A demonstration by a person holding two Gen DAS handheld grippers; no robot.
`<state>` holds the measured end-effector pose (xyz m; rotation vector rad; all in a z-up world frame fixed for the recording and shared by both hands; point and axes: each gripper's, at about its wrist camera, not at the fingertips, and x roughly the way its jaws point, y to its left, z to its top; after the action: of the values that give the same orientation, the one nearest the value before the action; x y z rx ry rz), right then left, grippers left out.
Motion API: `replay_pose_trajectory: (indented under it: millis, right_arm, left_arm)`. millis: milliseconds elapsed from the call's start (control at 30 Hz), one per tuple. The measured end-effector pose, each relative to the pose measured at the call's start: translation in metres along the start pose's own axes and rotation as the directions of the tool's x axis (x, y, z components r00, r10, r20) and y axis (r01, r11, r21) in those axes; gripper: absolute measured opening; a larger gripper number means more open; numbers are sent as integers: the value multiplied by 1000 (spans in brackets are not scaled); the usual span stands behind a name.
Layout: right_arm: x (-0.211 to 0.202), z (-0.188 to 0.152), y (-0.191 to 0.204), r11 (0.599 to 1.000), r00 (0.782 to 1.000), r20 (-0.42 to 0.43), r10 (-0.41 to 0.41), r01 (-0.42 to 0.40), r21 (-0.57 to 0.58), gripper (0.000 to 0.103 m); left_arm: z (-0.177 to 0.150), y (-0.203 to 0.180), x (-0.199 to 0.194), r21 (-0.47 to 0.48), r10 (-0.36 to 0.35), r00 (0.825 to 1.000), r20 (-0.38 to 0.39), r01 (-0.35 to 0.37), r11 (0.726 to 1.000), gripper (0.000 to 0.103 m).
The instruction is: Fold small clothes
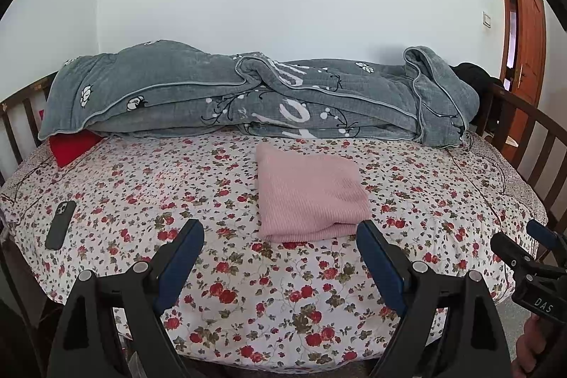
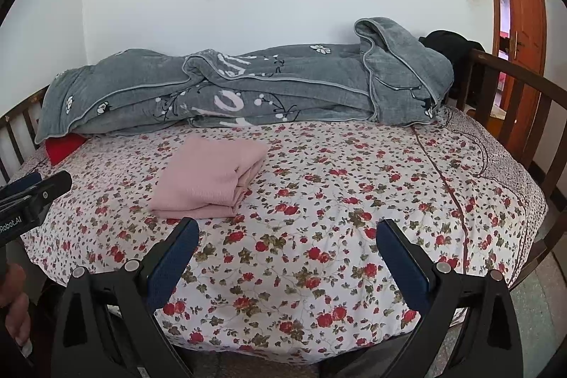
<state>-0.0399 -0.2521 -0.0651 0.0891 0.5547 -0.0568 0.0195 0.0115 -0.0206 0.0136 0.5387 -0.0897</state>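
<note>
While the left gripper (image 1: 280, 229) is hanging over the near edge of the bed, its two blue-padded fingers (image 1: 184, 250) are standing wide apart with nothing between them but floral sheet (image 1: 248, 300). Folded pink garment (image 1: 310, 197) is lying flat on the sheet just beyond the fingertips, its near folded edge sitting between the two tips and a bit closer to the right-hand one, not touching either pad.

Right gripper (image 2: 287, 229) is likewise spread wide, fingers (image 2: 400, 257) empty, only sheet showing in the gap. From this view the pink garment (image 2: 212, 179) is sitting ahead and to the left of the left-hand finger, its stacked layers showing along the near and right edges; near corner is close to that fingertip but apart from it.

Each gripper is showing at the edge of the other's view: right one at far right of the left view, left one at far left of the right view, with part of a hand (image 2: 16, 317) gripping the handle below it.

Farther beyond the fingers, a rumpled grey quilt (image 1: 248, 94) is running along the wall side of the bed, with a red item (image 1: 72, 146) poking out under its left end. Dark phone (image 1: 60, 224) is lying on the sheet well left of the left gripper's fingers. Wooden bed rail (image 2: 531, 116) is curving past on the right, orange-brown door (image 2: 521, 23) behind it.
</note>
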Motion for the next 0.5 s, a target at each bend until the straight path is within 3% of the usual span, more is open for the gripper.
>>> replay_pose_trajectory:
  millis: [500]
  right_arm:
    - [-2,0,-5,1000,1000,4,-4,4,22,99]
  left_arm:
    - [-3,2,-2,-16,0,1000,2,0,1000,87]
